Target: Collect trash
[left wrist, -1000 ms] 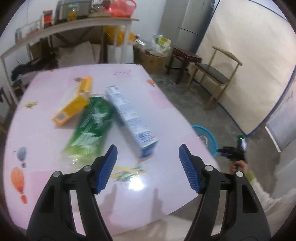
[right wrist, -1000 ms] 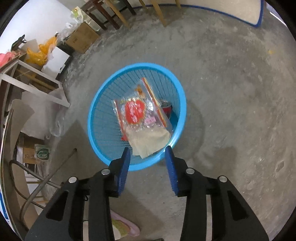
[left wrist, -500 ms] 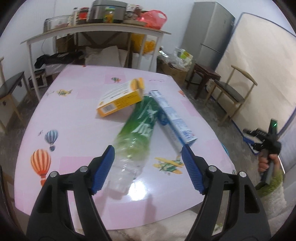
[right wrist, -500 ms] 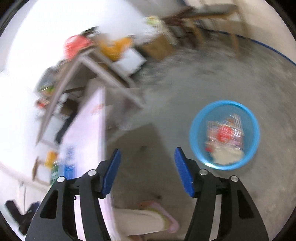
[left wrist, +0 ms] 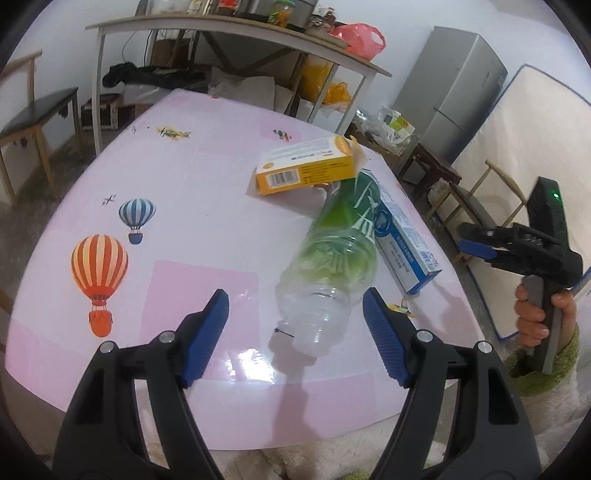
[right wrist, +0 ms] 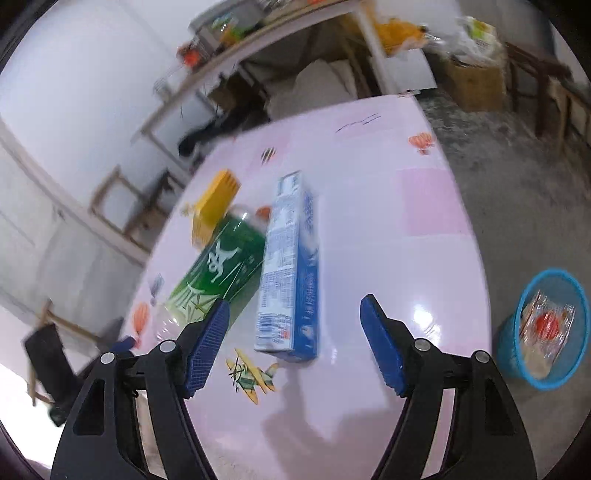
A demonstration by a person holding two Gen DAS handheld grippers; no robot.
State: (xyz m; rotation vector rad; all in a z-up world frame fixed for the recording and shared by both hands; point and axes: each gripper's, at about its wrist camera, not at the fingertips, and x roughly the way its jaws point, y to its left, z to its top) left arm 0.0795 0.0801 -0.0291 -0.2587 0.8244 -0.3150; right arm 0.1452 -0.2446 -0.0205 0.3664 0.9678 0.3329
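Both tools, the left tool [left wrist: 295, 334] and the right tool [right wrist: 294, 341], are being held wide and empty above the pink surface [left wrist: 207, 229], the right one's jaws having just been opening, apparently so the green bottle [left wrist: 332, 258], lying between the yellow box [left wrist: 306, 170] and the blue box [right wrist: 291, 273], can be collected for the blue basket [right wrist: 543, 328] on the floor beside that surface.

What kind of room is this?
Probably a lived-in home kitchen or storeroom: a grey refrigerator by the wall, a cluttered shelf table holding jars, and a table under a pink balloon-print cloth.
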